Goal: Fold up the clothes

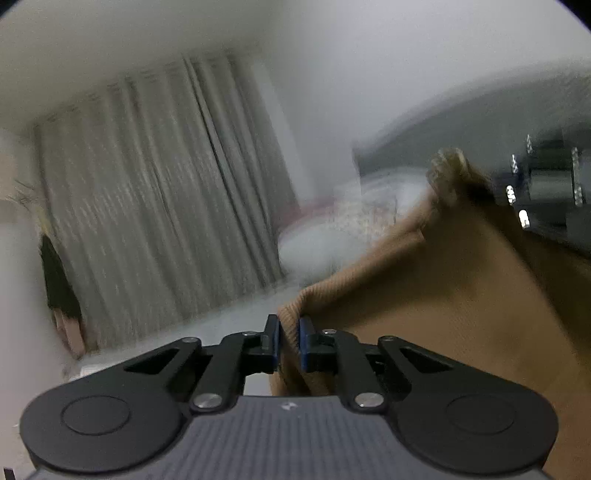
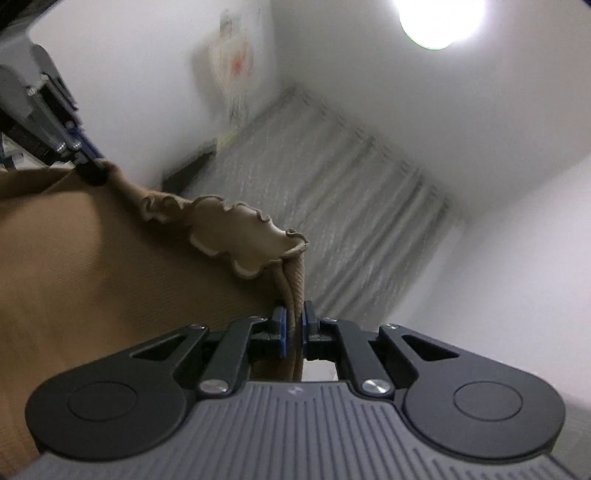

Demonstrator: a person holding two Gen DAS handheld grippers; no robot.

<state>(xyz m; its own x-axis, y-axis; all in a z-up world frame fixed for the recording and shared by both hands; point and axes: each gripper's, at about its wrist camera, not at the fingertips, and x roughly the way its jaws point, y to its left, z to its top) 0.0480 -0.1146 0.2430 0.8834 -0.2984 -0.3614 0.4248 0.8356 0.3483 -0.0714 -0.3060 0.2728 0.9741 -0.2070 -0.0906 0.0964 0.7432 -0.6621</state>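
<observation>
A tan ribbed garment (image 1: pixel 443 295) hangs stretched in the air between both grippers. My left gripper (image 1: pixel 289 325) is shut on its ribbed edge, which sits pinched between the blue pads. In the right wrist view the same garment (image 2: pixel 92 258) fills the left side, and its ruffled trim (image 2: pixel 236 229) curls just above my right gripper (image 2: pixel 293 321), which is shut on a bunched fold. The left gripper (image 2: pixel 88 162) also shows at the upper left there, gripping the far corner. In the left wrist view the right gripper (image 1: pixel 535 184) is blurred at the upper right.
Grey pleated curtains (image 1: pixel 155 203) cover the far wall. A bed with white bedding (image 1: pixel 332 229) lies beyond the garment. A lit ceiling lamp (image 2: pixel 439 18) and a wall picture (image 2: pixel 236 62) show in the right wrist view. Something dark (image 1: pixel 59 280) stands at the left.
</observation>
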